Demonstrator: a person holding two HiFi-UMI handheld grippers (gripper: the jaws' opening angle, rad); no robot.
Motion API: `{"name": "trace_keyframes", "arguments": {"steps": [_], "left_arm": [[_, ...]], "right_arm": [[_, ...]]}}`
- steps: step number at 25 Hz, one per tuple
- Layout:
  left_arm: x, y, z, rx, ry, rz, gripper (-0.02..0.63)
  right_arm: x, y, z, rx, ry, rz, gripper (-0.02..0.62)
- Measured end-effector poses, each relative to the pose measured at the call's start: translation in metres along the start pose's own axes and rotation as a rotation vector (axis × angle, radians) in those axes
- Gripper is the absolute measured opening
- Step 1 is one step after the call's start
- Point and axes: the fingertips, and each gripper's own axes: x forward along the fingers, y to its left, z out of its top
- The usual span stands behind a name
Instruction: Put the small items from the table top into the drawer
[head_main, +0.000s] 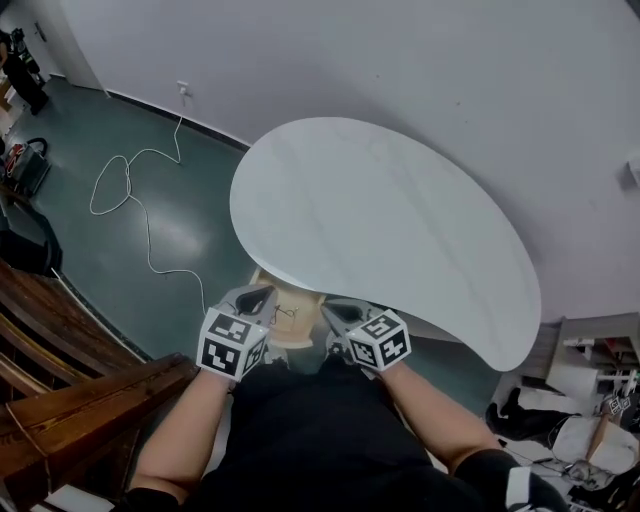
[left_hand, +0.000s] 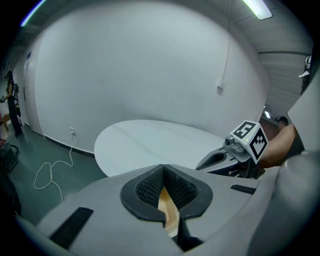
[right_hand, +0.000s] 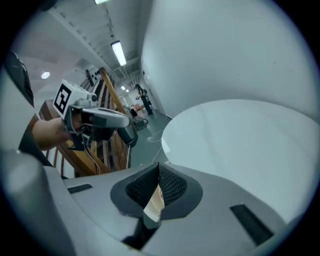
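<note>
left claw (head_main: 262, 298) and right claw (head_main: 335, 311) both pinched shut, empty, by the white table (head_main: 400, 220)

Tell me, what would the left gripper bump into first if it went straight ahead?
Most likely the white table top, near its close edge, which lies straight beyond the left gripper. Depth is unclear, so it could catch the rim itself.
</note>
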Motion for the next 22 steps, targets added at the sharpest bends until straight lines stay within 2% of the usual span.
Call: {"name": "trace_keyframes", "arguments": {"steps": [5,9,15,22], "left_arm": [[-0.01,-0.009,0.03,0.026,-0.073,-0.016,0.014],[-0.017,-0.021,0.042,0.057,-0.104,-0.033,0.014],[-0.019,-0.034,0.057,0.094,-0.137,-0.052,0.014],[-0.023,-0.047,0.069,0.114,-0.175,-0.063,0.014]], "right_arm": [[-0.044,-0.007,0.045,0.077,-0.186,-0.041,0.009],[-0.073,-0.011,0.066,0.027,-0.263,-0.118,0.009],[-0.103,-0.018,0.08,-0.025,-0.325,-0.206,0.008],[-0.116,-0.01,0.074,-0.037,-0.336,-0.231,0.008]]}}
